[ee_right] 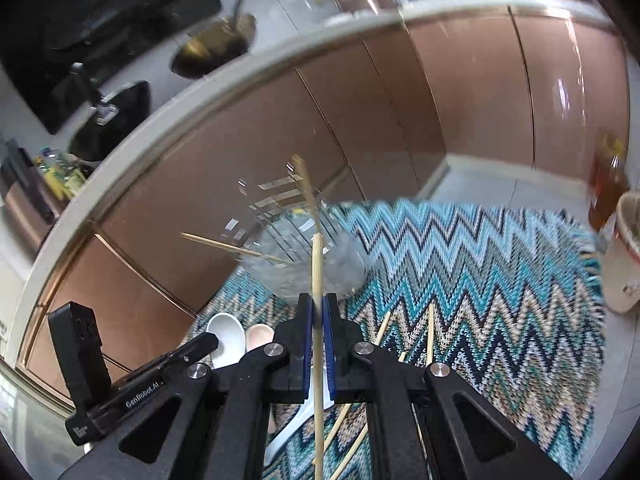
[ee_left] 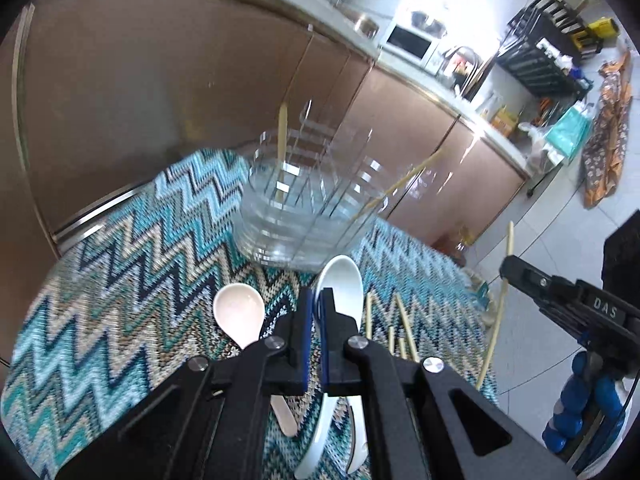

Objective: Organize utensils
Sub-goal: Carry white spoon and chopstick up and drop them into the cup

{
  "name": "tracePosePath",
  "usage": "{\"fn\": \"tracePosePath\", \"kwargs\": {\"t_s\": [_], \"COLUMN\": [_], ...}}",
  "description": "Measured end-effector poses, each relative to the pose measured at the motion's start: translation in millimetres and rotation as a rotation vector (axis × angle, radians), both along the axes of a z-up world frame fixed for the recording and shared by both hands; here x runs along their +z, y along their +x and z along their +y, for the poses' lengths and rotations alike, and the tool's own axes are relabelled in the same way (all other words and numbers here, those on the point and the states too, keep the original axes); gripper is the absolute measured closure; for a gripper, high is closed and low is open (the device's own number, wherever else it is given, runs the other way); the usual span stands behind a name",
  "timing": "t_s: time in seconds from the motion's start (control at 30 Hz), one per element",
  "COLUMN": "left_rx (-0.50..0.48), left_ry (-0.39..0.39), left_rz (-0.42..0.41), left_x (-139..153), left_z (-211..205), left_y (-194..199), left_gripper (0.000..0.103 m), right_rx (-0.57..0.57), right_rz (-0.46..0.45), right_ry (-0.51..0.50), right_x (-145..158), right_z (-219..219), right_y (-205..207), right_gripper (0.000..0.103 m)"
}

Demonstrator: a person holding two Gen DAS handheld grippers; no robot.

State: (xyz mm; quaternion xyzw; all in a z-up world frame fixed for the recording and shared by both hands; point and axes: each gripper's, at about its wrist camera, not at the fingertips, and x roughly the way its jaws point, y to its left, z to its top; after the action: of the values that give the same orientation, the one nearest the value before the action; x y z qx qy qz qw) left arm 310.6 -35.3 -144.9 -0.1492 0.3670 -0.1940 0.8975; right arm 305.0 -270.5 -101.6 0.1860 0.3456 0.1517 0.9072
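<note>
I count two spoons at lower centre: a white spoon (ee_left: 340, 280) and a pink spoon (ee_left: 239, 314). My left gripper (ee_left: 316, 300) is closed on the white one's rim. My right gripper (ee_right: 319, 312) pinches one chopstick (ee_right: 317, 264) upright between its pads. The glass holder (ee_left: 304, 200) at frame centre contains two chopsticks.

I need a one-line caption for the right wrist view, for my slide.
Right claw shut on a chopstick, aimed at the clear organizer on the zigzag mat.
</note>
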Motion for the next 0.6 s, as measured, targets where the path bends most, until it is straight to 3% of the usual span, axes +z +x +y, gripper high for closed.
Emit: {"fn": "tracePosePath", "kwargs": {"t_s": [0.27,0.43,0.6], "left_rx": [0.041,0.084,0.16], "left_ry": [-0.02,-0.034,-0.058], "left_rz": [-0.167,-0.274,-0.38], "left_x": [69.6,109.5,131.6], "left_z": [20.1,22.4,14.8], "left_y": [-35.6,-18.7,17.4], "left_gripper": [0.101,0.101,0.101], "right_rx": [0.02,0.038,0.039], "right_rz": [-0.225,-0.384,-0.526], "right_ry": [-0.03,-0.004,0.032], "right_x": [64.2,100.5,117.0], "right_z": [22.0,28.0,28.4], "right_y": [-45.4,-27.9,1.1], "right_gripper": [0.097,0.097,0.097]}}
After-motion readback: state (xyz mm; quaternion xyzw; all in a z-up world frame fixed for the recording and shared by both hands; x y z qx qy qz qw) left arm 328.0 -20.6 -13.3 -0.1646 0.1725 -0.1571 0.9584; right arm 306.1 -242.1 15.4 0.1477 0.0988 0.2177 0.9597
